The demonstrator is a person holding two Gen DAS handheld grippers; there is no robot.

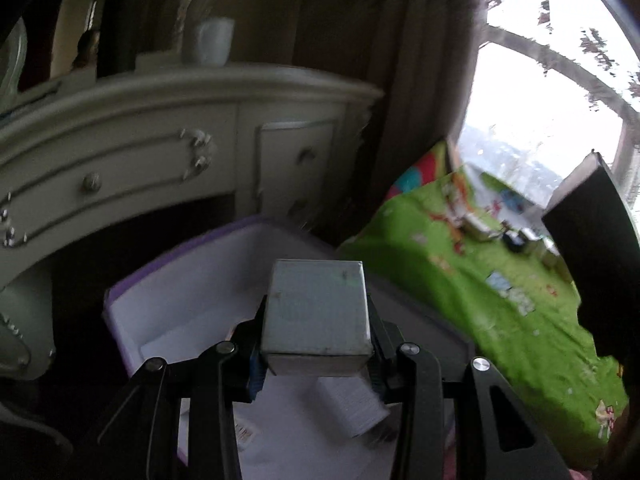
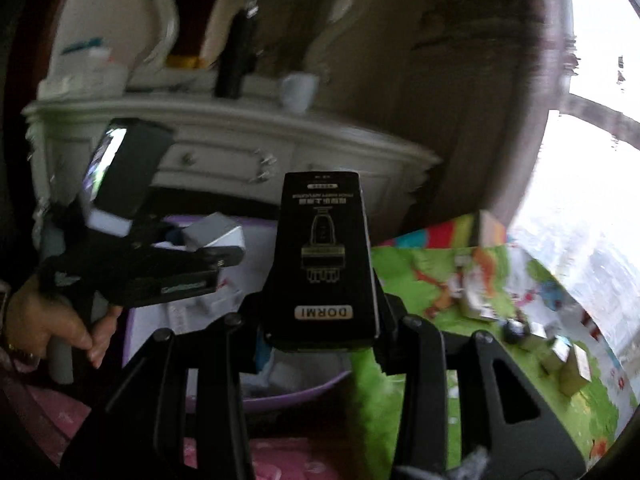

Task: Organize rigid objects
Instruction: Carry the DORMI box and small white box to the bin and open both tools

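My left gripper point(image 1: 316, 344) is shut on a small pale grey box point(image 1: 316, 312) and holds it above a white bin with a purple rim point(image 1: 180, 264). The bin holds a white box point(image 1: 352, 404) and papers. My right gripper point(image 2: 324, 320) is shut on a tall black DORMI box point(image 2: 324, 256), held upright over the bin's near purple rim point(image 2: 304, 394). The left gripper point(image 2: 224, 248) with its grey box point(image 2: 212, 232) shows in the right wrist view, over the bin. The black box point(image 1: 592, 248) shows at the right of the left wrist view.
A green patterned mat point(image 1: 480, 280) lies right of the bin with several small boxes and a dark round object point(image 2: 516, 330) on it. A white dresser point(image 1: 160, 132) with a mug point(image 1: 212, 40) stands behind. A window point(image 1: 540, 92) is at right. Pink cloth point(image 2: 280, 460) lies near.
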